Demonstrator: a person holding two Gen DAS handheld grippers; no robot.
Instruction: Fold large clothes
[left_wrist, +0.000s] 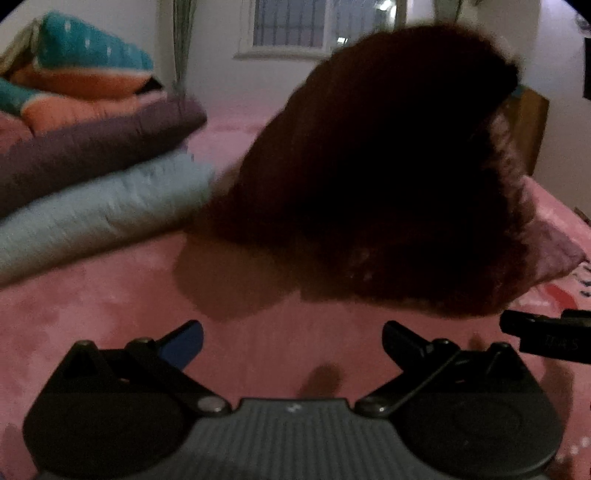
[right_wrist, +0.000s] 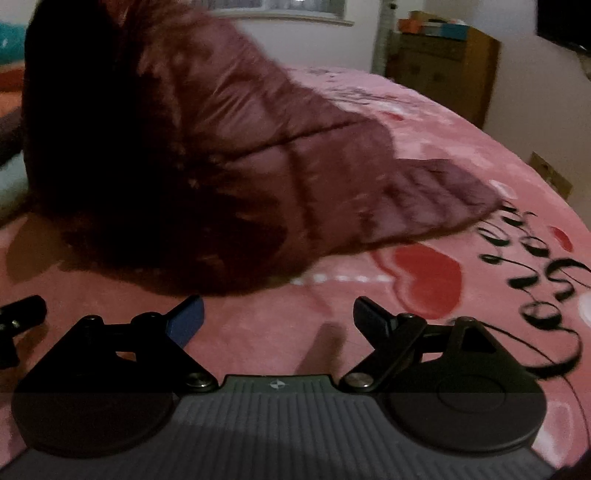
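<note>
Upper left of the left wrist view: a stack of folded bedding, teal and orange duvet (left_wrist: 88, 62) on top, then a purple quilt (left_wrist: 99, 144), then a pale blue one (left_wrist: 103, 210), all on the pink blanket (left_wrist: 92, 325).
Bottom centre, same view: left gripper (left_wrist: 291, 341), fingers spread wide with nothing between them, just pink blanket showing through the gap.
Centre to right, same view: maroon puffer jacket (left_wrist: 369, 166), a big dark blurry heap that looks partly raised off the bed, shadow under it. Can't tell what's holding it up.
Far right edge, same view: a black bit of the right gripper pokes in, just beside the jacket's lower edge.
Left and centre of the right wrist view: the jacket again (right_wrist: 207, 147), quilted and shiny, its far end lying flat on the blanket to the right.
Bottom centre, right wrist view: right gripper (right_wrist: 279, 319), also wide apart and gripping nothing, close in front of the jacket's hem.
Right side: red heart (right_wrist: 428, 273) and black script printed on the blanket.
Upper right: wooden dresser (right_wrist: 443, 70) against the wall.
</note>
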